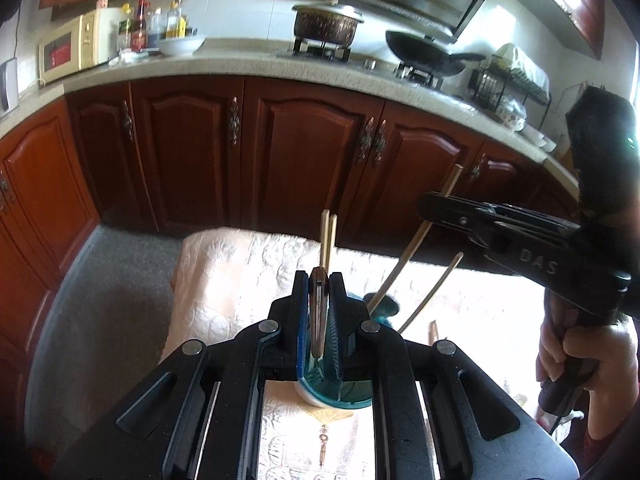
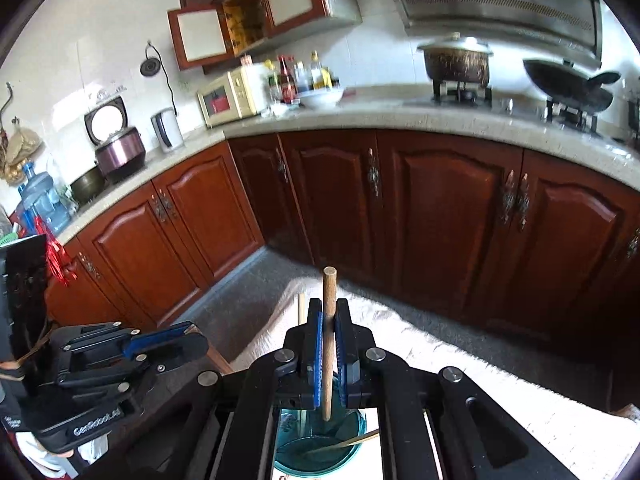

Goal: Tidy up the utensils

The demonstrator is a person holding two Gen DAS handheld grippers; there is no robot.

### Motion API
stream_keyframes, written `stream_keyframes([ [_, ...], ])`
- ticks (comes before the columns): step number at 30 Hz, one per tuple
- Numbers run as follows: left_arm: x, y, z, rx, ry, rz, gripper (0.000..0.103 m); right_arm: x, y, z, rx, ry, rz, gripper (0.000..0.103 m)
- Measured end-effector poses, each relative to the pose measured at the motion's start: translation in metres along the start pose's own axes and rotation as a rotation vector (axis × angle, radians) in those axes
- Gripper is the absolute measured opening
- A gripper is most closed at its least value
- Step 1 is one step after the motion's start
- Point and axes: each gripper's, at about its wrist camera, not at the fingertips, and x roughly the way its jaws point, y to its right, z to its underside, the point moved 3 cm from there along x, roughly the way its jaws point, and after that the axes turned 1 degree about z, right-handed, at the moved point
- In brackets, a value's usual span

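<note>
A: What does the left gripper (image 1: pixel 320 280) hold?

B: It is clenched on a pair of chopsticks (image 1: pixel 326 236). They stand nearly upright between the pads, upper ends above the fingertips, lower ends over the teal cup (image 1: pixel 340 394).

A: And the right gripper (image 2: pixel 329 312)?

B: Clamped on a single stick (image 2: pixel 329 340), long axis vertical, top end clear above the jaws, bottom end hanging over the cup's mouth.

A: Anything in the cup?

B: A thin stick (image 2: pixel 344 444) lies slanted inside it. In the left view two more (image 1: pixel 404 260) lean up to the right.

A: Where is the cup?

B: On the pale tablecloth (image 1: pixel 224 272), directly below both grippers.
</note>
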Motion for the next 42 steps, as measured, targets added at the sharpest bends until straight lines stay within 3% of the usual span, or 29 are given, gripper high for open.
stream_keyframes([
  [6, 0.024, -0.007, 0.015, -0.035, -0.055, -0.017, 0.009, 0.053, 0.013, 0.02, 0.053, -0.108, -0.015, 0.005],
  [9, 0.024, -0.007, 0.018, -0.037, -0.043, -0.021, 0.008, 0.065, 0.021, 0.03, 0.087, -0.134, -0.027, 0.006],
  [11, 0.023, -0.006, 0.018, -0.049, -0.041, -0.014, 0.009, 0.065, 0.026, 0.035, 0.1, -0.139, -0.039, 0.018],
  [12, 0.023, -0.006, 0.019, -0.05, -0.039, -0.014, 0.01, 0.064, 0.027, 0.037, 0.106, -0.14, -0.044, 0.033],
  [14, 0.021, -0.006, 0.019, -0.057, -0.035, -0.017, 0.02, 0.058, 0.03, 0.041, 0.115, -0.13, -0.057, 0.037],
  [16, 0.018, -0.005, 0.02, -0.067, -0.027, -0.013, 0.039, 0.051, 0.033, 0.045, 0.111, -0.123, -0.055, 0.037],
  [18, 0.014, -0.004, 0.022, -0.075, -0.018, -0.014, 0.044, 0.04, 0.035, 0.049, 0.119, -0.112, -0.061, 0.037],
  [26, -0.002, 0.018, 0.035, -0.029, 0.016, -0.068, 0.051, -0.005, 0.036, 0.077, 0.115, -0.065, -0.034, 0.037],
  [31, -0.012, 0.041, 0.046, 0.015, 0.051, -0.105, 0.055, -0.033, 0.036, 0.096, 0.122, -0.03, 0.013, 0.044],
  [39, -0.015, 0.081, 0.067, 0.079, 0.064, -0.092, 0.056, -0.072, 0.048, 0.127, 0.152, -0.015, 0.113, 0.045],
  [42, -0.013, 0.098, 0.077, 0.109, 0.057, -0.078, 0.062, -0.086, 0.055, 0.143, 0.15, -0.027, 0.145, 0.046],
])
